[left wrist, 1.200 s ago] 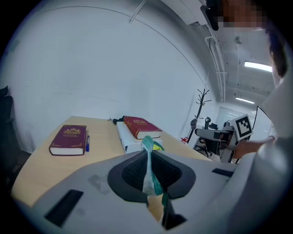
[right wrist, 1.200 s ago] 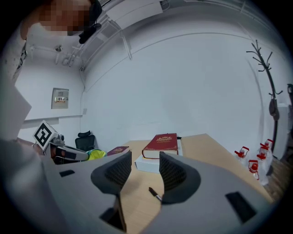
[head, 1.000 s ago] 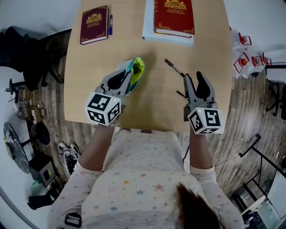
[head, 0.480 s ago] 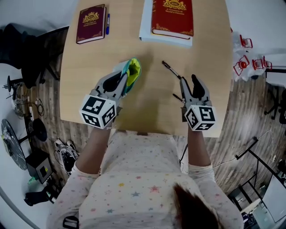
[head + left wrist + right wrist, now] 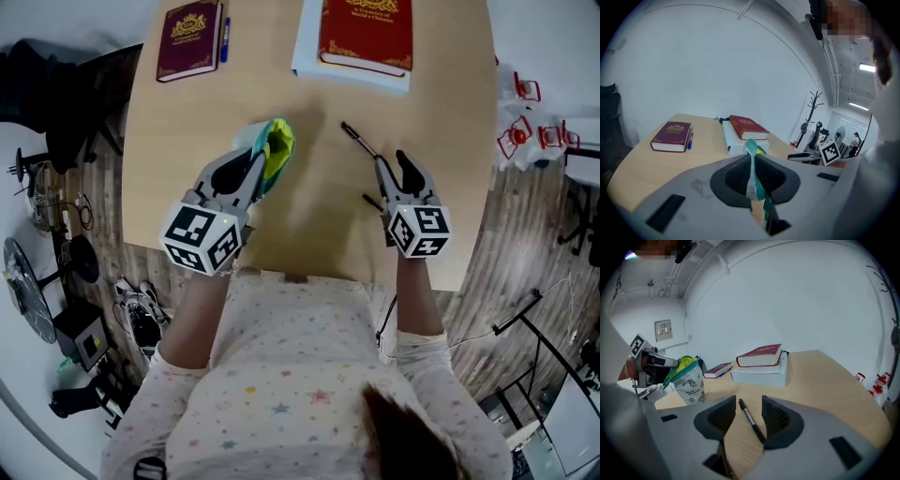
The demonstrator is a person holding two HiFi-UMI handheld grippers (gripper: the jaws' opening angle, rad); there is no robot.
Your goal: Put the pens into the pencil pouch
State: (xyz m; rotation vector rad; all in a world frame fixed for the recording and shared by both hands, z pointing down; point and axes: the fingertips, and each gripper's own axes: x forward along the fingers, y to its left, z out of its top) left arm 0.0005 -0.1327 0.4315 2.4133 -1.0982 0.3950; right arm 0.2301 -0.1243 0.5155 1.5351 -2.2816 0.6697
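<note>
- Pen [image 5: 750, 420] – the black one on the desk [image 5: 309, 216] now lies between the jaws of the right hand-held gripper [image 5: 748, 404]. This gripper has sunk toward the desk over the last second and closed in on the pen.
- Its jaws are released and stand apart on either side of the pen, which slants across the gap with no pad pressing on it.
- The left hand-held gripper [image 5: 752, 161] has not shifted. It stays clenched on the teal rim of the pencil pouch [image 5: 272, 150], holding it upright with the mouth open, a little to the left of the pen.
- By my reading the approach is finished and the grasp comes next – the jaws only need to close before the pen is carried to the pouch.
- A blue pen [image 5: 224, 37] still waits at the far edge beside the maroon book [image 5: 190, 42], so the job is at an early stage.
</note>
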